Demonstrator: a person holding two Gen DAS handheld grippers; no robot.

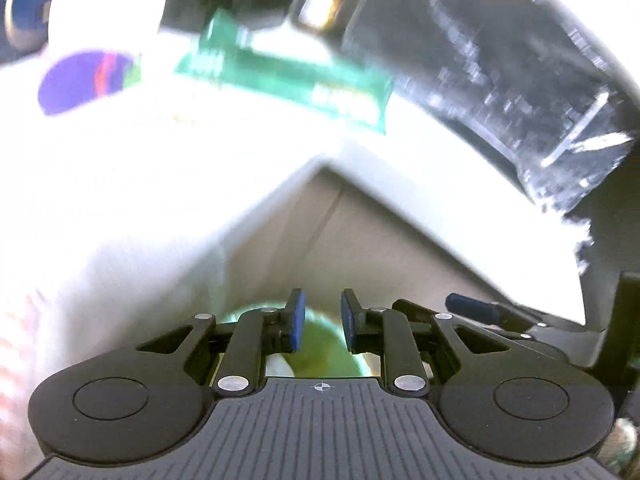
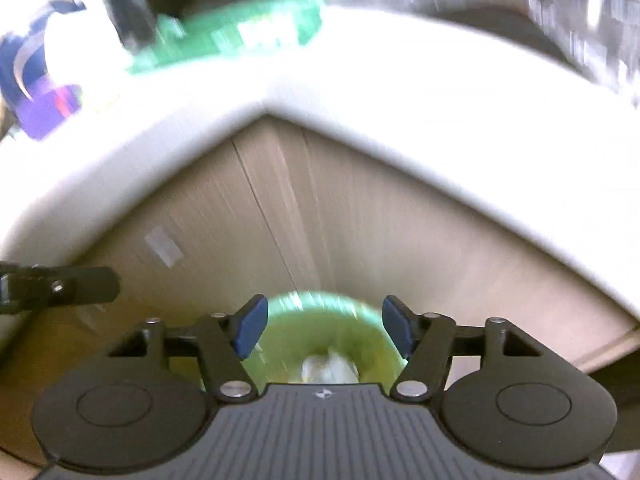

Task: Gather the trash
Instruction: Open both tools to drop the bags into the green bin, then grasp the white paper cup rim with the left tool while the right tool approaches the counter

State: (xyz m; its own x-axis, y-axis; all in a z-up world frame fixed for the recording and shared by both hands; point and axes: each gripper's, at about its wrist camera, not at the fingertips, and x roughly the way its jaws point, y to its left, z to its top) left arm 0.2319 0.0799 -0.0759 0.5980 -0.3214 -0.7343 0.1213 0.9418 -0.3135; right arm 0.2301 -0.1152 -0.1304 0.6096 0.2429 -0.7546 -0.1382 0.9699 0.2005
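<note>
Right gripper (image 2: 324, 330) (empty) above green bin (image 2: 332, 320).

The right gripper (image 2: 322, 330), its blue-padded jaws apart with nothing between them, hangs above a round green bin (image 2: 328, 344) holding crumpled white trash (image 2: 330, 368); a green packet (image 2: 236, 36) lies at eleven o'clock on the white countertop (image 2: 400, 112).

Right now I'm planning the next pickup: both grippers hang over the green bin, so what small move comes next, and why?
Probably swing the right gripper toward the green packet on the white counter. Its jaws stand open with nothing between them, crumpled trash already lies in the bin, and the packet remains uncollected.
</note>
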